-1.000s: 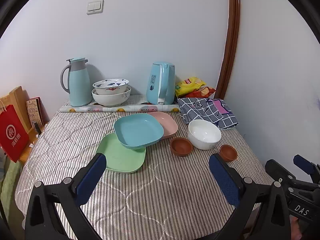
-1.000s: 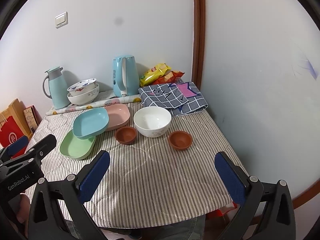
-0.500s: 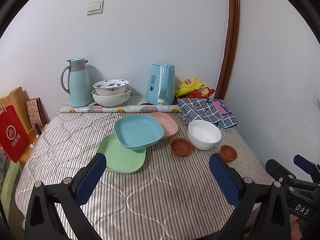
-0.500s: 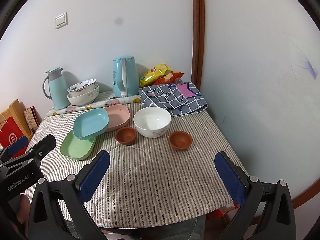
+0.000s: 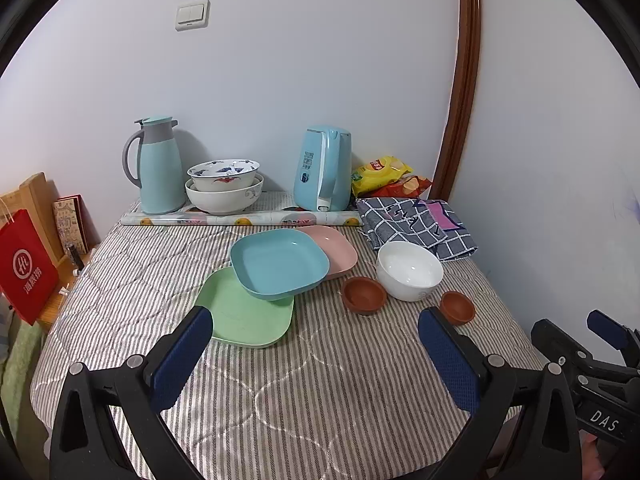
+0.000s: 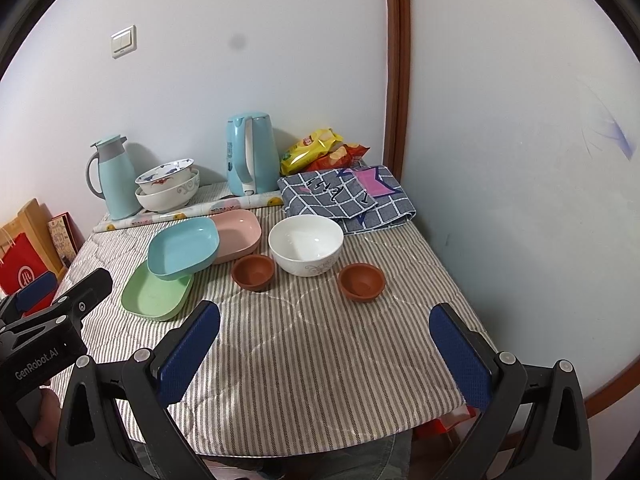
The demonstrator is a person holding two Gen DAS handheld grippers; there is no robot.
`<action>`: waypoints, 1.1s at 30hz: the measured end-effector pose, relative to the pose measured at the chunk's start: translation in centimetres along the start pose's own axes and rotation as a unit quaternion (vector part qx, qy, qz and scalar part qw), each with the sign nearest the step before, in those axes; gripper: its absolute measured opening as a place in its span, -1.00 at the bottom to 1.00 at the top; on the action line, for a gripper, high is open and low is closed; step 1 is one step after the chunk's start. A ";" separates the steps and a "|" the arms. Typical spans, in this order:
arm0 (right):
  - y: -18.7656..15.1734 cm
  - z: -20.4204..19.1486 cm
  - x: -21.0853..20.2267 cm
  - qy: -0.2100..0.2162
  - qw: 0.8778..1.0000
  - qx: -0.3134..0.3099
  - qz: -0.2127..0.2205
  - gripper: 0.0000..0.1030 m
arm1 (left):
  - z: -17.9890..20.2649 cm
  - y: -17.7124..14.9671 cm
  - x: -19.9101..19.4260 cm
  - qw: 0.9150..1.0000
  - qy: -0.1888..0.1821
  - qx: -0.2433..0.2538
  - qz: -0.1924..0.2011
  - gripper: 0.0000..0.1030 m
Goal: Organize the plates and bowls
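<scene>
Your left tool [image 5: 312,342] hangs over the near edge of the worktop [image 5: 320,380], pads spread wide and gripping nothing. Your right tool [image 6: 324,344] sits the same way, released, nothing between its blue pads, out over the near right part of the striped cloth. Each tool shows at the edge of the other's view, side by side.

Just beyond your left tool lies the green plate [image 5: 244,312], flat on the cloth. The blue plate [image 5: 278,262] rests on its far right corner, tilted, and also overlaps the pink plate [image 5: 336,246] behind it. So that's three plates in a loose overlapping pile, mid worktop.

To the right of the pile, one brown bowl [image 6: 253,272] sits just beside the white bowl [image 6: 306,249], and the other brown bowl [image 6: 361,281] stands to the right of it, nearest your right tool. All three are upright and empty.

Further back, a folded checked cloth [image 6: 344,196] lies at the far right, snack bags [image 6: 316,148] behind it. Along the far wall stand the blue kettle [image 5: 324,174], two patterned bowls [image 5: 224,186] nested one in the other, and a teal jug [image 5: 156,168] at the far left. A red bag [image 5: 26,264] stands off the left edge.
</scene>
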State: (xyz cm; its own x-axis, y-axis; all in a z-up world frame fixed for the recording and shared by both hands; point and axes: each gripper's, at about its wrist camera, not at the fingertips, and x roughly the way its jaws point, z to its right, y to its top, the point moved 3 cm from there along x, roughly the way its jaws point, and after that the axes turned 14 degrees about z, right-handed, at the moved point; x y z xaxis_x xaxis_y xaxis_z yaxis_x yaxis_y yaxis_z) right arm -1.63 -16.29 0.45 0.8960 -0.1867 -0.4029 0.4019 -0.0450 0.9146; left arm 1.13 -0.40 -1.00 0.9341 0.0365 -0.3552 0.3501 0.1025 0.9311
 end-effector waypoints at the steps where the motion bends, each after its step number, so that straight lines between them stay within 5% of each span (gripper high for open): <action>1: 0.0 0.0 0.0 0.000 1.000 -0.001 0.000 1.00 | 0.0 0.0 0.0 1.000 0.000 0.000 0.000 1.00; 33: 1.4 -1.1 2.7 0.024 1.000 0.015 -0.007 1.00 | -1.5 1.2 3.4 1.000 0.003 -0.013 -0.018 1.00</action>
State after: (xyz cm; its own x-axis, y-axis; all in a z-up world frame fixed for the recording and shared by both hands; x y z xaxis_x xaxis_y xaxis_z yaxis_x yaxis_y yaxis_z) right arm 1.59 -15.79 0.54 0.8989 -0.1388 -0.4156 0.4087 -0.0765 0.9095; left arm 4.63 1.34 -1.20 0.9204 0.0386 -0.3891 0.3814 0.1301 0.9152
